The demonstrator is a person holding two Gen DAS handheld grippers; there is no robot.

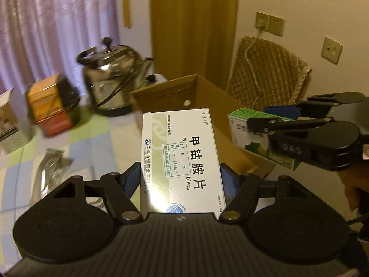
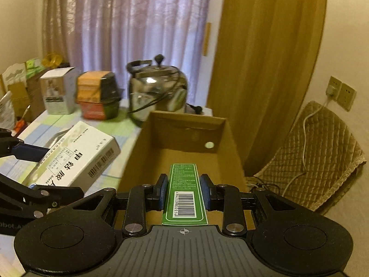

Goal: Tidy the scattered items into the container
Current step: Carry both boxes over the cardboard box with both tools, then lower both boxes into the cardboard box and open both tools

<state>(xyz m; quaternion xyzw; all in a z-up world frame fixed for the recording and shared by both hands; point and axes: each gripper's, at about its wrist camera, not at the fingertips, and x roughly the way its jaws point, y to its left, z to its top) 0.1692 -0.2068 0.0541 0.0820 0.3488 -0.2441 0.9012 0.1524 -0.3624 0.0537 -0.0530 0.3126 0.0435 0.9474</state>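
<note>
My left gripper (image 1: 180, 180) is shut on a white medicine box (image 1: 182, 157) with black Chinese print, held above the table just left of the open cardboard box (image 1: 161, 92). In the right wrist view that white medicine box (image 2: 76, 154) hangs beside the carton's left wall. My right gripper (image 2: 183, 192) is shut on a narrow green box (image 2: 183, 191) with a barcode, held over the open cardboard box (image 2: 186, 117). The left wrist view shows the green box (image 1: 256, 136) in the right gripper (image 1: 260, 117) above the carton's right side. The carton floor looks bare.
A steel kettle (image 2: 159, 90) with a black cord stands behind the carton. An orange and black tin (image 2: 98, 94) and a white carton (image 2: 57, 90) sit at the table's back left. A silver foil packet (image 1: 49, 170) lies on the checked cloth. A padded chair (image 2: 313, 159) stands to the right.
</note>
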